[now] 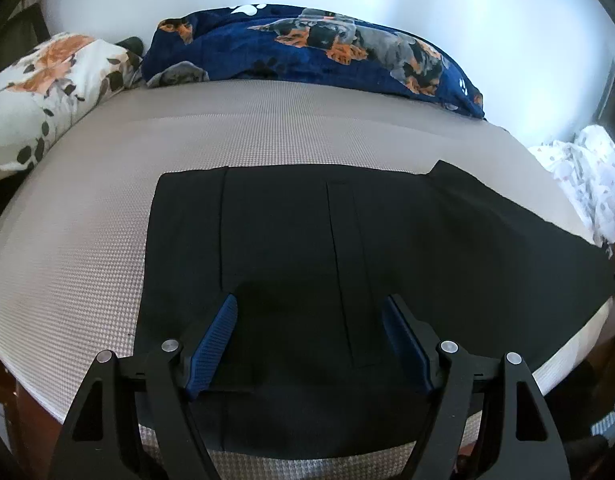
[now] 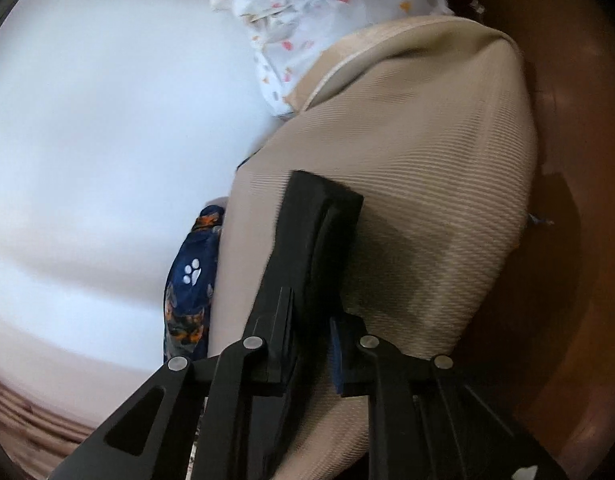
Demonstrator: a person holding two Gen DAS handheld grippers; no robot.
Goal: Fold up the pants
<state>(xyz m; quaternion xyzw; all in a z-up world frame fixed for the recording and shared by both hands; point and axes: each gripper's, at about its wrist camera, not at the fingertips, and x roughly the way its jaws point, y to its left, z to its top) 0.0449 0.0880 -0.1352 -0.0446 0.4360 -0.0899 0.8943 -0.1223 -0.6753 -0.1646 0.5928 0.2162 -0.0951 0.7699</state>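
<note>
Currently black pants (image 1: 307,240) lie flat on the mattress (image 1: 87,260), leg toward 3 o'clock. Left gripper (image 1: 309,312) fingers are spread, empty; right gripper (image 2: 311,280) is clenched on the cuff. Unanchored, the waist may be dragged askew.

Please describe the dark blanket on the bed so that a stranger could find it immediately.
Look at the beige woven mattress, then at its far edge along the pale wall. The navy fleece blanket lies bunched there, right of the white floral pillow. Only it bears printed dogs and white paw marks.
</note>
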